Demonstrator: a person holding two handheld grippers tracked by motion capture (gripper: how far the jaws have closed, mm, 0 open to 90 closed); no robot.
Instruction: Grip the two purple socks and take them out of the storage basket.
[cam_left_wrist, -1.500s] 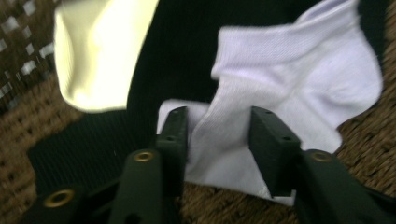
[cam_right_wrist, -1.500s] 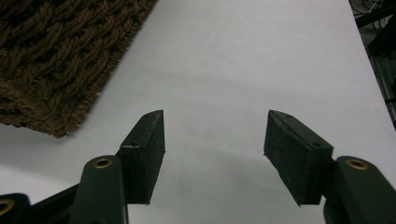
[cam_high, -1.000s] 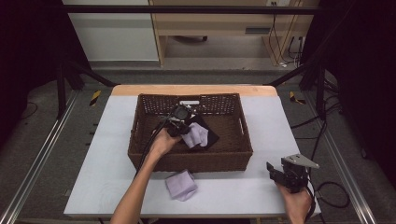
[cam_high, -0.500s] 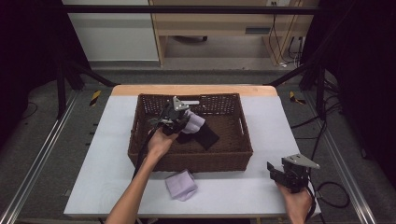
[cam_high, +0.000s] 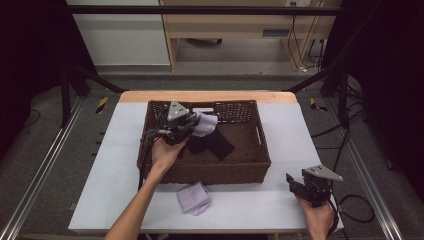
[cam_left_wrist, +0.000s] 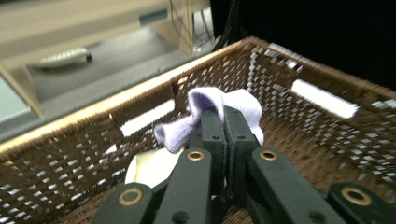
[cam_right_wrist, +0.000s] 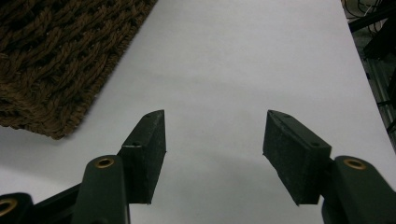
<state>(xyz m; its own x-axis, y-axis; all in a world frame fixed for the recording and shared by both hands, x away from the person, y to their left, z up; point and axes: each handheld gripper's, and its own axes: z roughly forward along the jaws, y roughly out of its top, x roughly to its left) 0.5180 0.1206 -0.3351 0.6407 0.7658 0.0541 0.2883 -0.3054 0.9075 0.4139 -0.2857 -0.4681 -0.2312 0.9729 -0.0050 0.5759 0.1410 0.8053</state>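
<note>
A person's left gripper (cam_high: 186, 126) hangs above the left half of a brown wicker basket (cam_high: 250, 170) on a white table (cam_high: 100, 175), its jaws pressed together on a bunched lavender cloth (cam_high: 205, 124) that is held clear of the basket floor. In the left gripper view the left gripper (cam_left_wrist: 223, 122) has the two black jaws meeting with no gap, and the lavender cloth (cam_left_wrist: 205, 105) spills out over their tips at 12 o'clock, drooping toward 9 o'clock. The woven basket (cam_left_wrist: 289, 112) wall, with its slotted handle holes, rises behind it. A pale cream item (cam_left_wrist: 147, 170) lies on the basket floor just at 8 o'clock of the jaws — what it is cannot be told.

Seen from the high view, a dark cloth (cam_high: 212, 144) lies on the basket floor at about 5 o'clock from the held cloth. A second lavender cloth (cam_high: 194, 198), folded, rests on the table outside the basket, just off its near wall at 6 o'clock from the left hand (cam_high: 165, 152).

The right gripper (cam_high: 300, 186) sits well apart from the basket, low over the table's near right corner at roughly 4 o'clock from the basket. In the right gripper view the right gripper (cam_right_wrist: 214, 133) has its jaws spread wide with bare white table (cam_right_wrist: 243, 60) between them — nothing held — and a corner of the basket (cam_right_wrist: 56, 65) shows at 10 o'clock.
</note>
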